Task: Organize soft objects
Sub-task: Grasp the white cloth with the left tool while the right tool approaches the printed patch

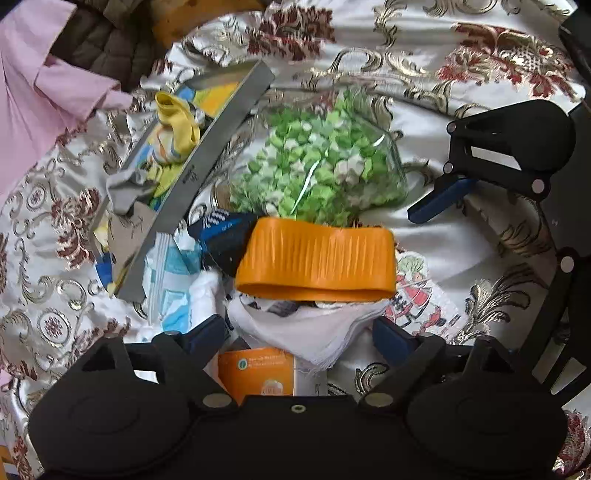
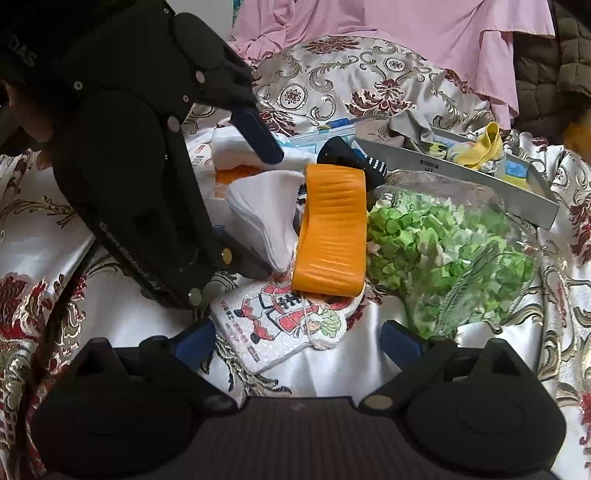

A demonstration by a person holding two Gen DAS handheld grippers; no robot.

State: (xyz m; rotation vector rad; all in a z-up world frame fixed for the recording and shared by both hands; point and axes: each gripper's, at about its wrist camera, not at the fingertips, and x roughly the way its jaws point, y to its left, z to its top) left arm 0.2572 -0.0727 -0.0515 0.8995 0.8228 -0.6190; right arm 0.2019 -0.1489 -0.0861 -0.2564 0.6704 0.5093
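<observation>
My left gripper [image 1: 299, 338] is open, its blue fingers on either side of a stack of folded white cloths [image 1: 295, 330] without pressing on it. In the right wrist view the same stack [image 2: 266, 214] lies between the left gripper's fingers [image 2: 258, 136]. An orange ribbed band [image 1: 317, 254] lies just beyond the stack, against a clear bag of green and white pieces [image 1: 317, 162]. My right gripper [image 2: 299, 341] is open, low over a cartoon-printed white pad [image 2: 280, 321]. Nothing is gripped in it.
A grey tray [image 1: 207, 155] at the left holds a yellow cloth [image 1: 177, 122] and small garments. A dark blue sock [image 1: 225, 236] and an orange packet [image 1: 255, 373] lie near the stack. A pink garment [image 2: 424, 33] and a brown quilted jacket [image 1: 107, 40] lie on the brocade cover [image 1: 461, 258].
</observation>
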